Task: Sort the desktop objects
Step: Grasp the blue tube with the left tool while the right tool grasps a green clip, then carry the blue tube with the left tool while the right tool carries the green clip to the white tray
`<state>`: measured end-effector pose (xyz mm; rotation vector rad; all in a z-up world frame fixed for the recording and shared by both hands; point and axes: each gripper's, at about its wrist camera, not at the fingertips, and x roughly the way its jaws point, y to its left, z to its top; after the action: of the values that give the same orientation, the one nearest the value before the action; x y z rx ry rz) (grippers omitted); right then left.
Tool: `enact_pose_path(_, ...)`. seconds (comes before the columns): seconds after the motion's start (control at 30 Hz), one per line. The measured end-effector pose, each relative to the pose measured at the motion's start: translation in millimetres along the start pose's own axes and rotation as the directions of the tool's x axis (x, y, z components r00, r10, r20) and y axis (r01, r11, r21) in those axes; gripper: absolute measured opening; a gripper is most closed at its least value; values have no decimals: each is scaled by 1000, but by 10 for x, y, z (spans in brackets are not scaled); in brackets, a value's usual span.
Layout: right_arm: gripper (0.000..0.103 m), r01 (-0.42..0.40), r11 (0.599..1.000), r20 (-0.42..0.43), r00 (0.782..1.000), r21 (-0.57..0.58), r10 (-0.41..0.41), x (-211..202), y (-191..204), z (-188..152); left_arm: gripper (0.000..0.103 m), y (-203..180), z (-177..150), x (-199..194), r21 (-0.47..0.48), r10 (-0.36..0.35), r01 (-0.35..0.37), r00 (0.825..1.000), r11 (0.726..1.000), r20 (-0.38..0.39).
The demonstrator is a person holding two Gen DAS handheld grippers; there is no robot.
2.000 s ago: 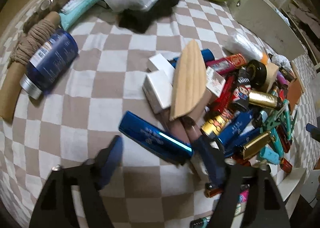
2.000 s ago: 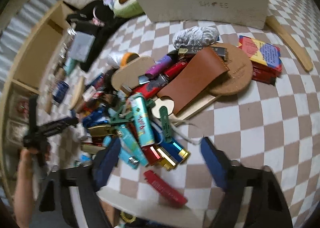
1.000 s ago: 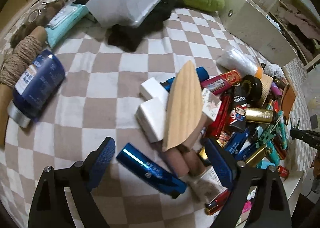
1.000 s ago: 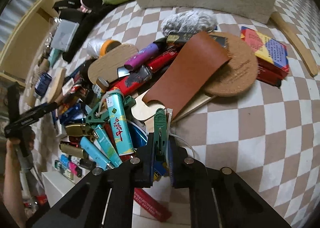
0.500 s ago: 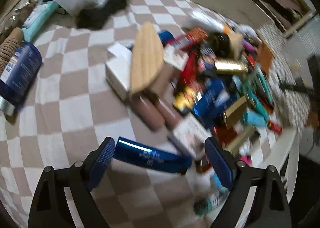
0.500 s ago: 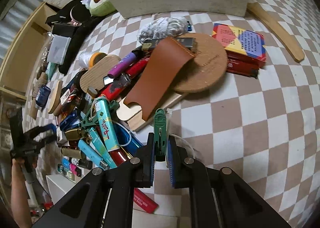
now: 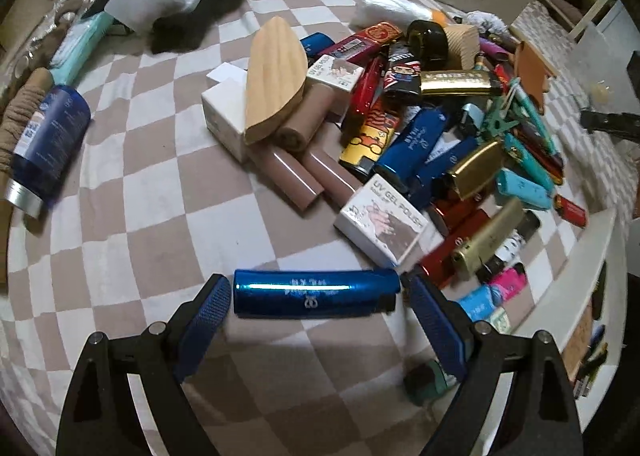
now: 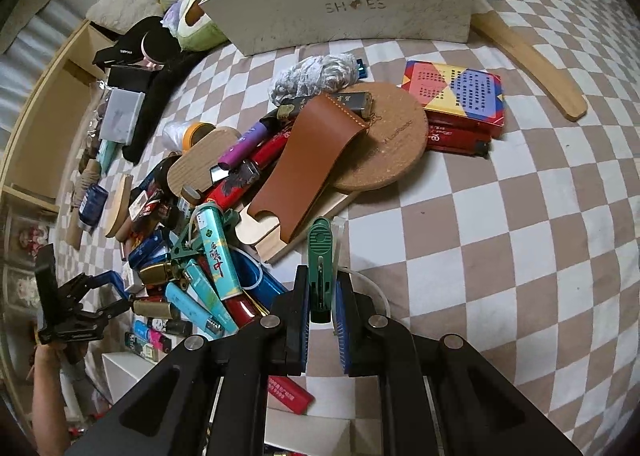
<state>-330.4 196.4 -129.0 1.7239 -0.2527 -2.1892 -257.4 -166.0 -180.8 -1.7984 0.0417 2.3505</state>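
A shiny blue lighter [image 7: 316,292] lies crosswise between the pads of my left gripper [image 7: 316,288]. The pads press on its two ends, and its shadow falls on the checked cloth below. My right gripper [image 8: 322,308] is shut on a green clip [image 8: 320,244] that points up out of the jaws, just right of the pile of lighters [image 8: 200,264]. The left gripper [image 8: 114,292] also shows in the right wrist view, at the pile's left edge with a hand below it.
A white "UV GEL POLISH" box [image 7: 384,219] and brown tubes [image 7: 288,171] lie just beyond the blue lighter. A white tray rim [image 7: 580,276] runs along the right. A wooden "SHOES" box [image 8: 352,7], cork coaster [image 8: 392,135] and brown leather sleeve [image 8: 312,151] lie behind the clip.
My right gripper went from open to shut on the green clip and drew back from the pile. My left gripper came round the blue lighter, which now sits square between its pads.
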Motion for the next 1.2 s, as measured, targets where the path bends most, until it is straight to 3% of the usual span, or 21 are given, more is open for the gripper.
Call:
enact_pose_path(0.2,13,0,1000,2,1000,6,0,-23,-39,-13,92,-20,35,15,-11,29,-29,1000,1000,-5)
enact_pose_path(0.37,13,-3,1000,-1,1000,5,3,-27,-55,-20,91,-23,18,58,26,115,-114,993,993,-21)
enact_pose_path(0.53,13,-8,1000,-2,1000,6,8,-27,-61,-16,91,14,19,53,15,121,-121,993,993,-14)
enact_pose_path(0.67,13,-13,1000,-6,1000,2,13,-26,-48,-21,91,-35,3,71,65,134,-134,991,989,6)
enact_pose_path(0.77,13,-11,1000,-5,1000,-5,11,-37,-38,-29,83,-55,2,53,73,127,-128,992,989,22)
enact_pose_path(1.2,13,-22,999,21,1000,-40,23,-286,-32,-150,83,-71,-80,-175,0,135,-136,987,991,91)
